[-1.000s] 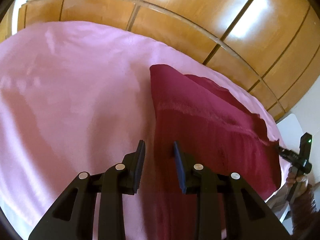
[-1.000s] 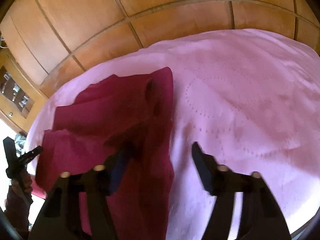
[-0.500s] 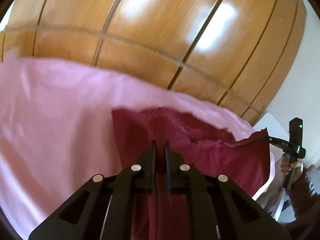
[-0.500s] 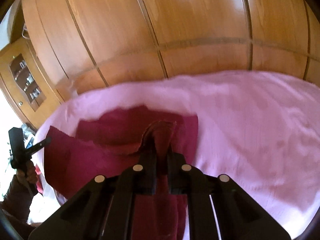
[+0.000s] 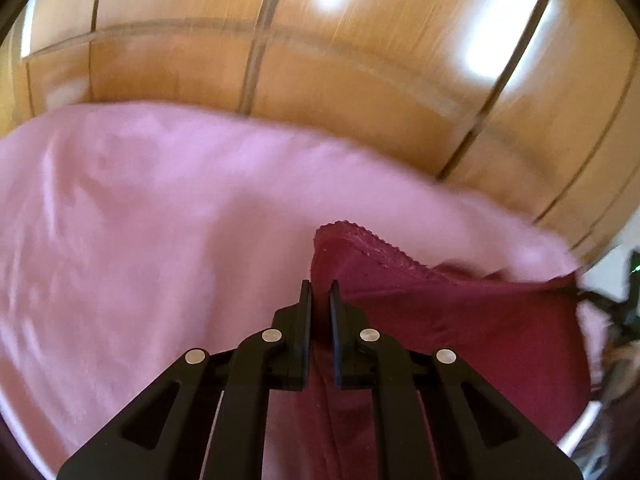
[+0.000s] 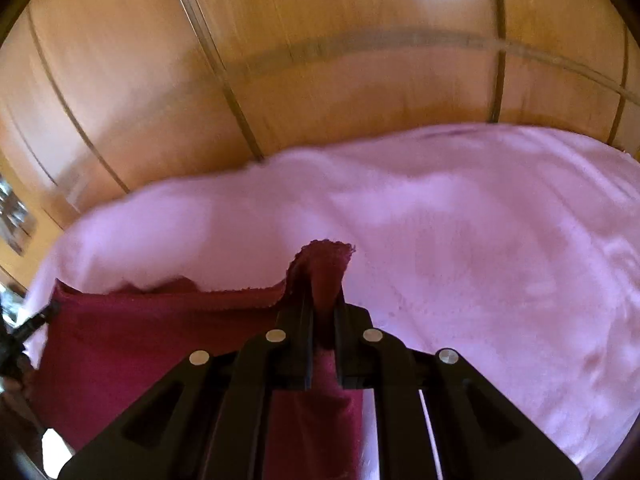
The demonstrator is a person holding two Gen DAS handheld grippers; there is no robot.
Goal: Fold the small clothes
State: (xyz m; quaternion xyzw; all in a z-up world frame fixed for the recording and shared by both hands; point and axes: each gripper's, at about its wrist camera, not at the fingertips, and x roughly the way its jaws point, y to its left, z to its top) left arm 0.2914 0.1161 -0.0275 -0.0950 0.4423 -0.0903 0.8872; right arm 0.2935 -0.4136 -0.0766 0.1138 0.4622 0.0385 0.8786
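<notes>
Here, in the left wrist view, the left gripper (image 5: 320,300) is clamped on a corner of the garment (image 5: 460,332), with dark red cloth filling the narrow slot between its fingers (image 5: 305,320). The cloth rises past the tips toward 12 o'clock in a small peak edged with scalloped lace, then runs off toward 3 o'clock as a taut band. There it reaches the right gripper (image 5: 624,304), blurred at the frame edge. The garment is deep maroon, smooth, hanging over a pink sheet (image 5: 140,240). Wooden panels (image 5: 360,80) fill the background.

In the right wrist view, the right gripper (image 6: 322,304) is likewise closed on the garment (image 6: 140,344). A rolled tuft of cloth stands up between the fingers (image 6: 298,320) toward 12 o'clock. From the jaws, the top edge stretches straight toward 9 o'clock, slightly frayed, to the left gripper (image 6: 36,320) at the far edge. Below that edge the cloth hangs flat and unwrinkled. The pink sheet (image 6: 500,260) lies beyond, from 10 to 4 o'clock.
</notes>
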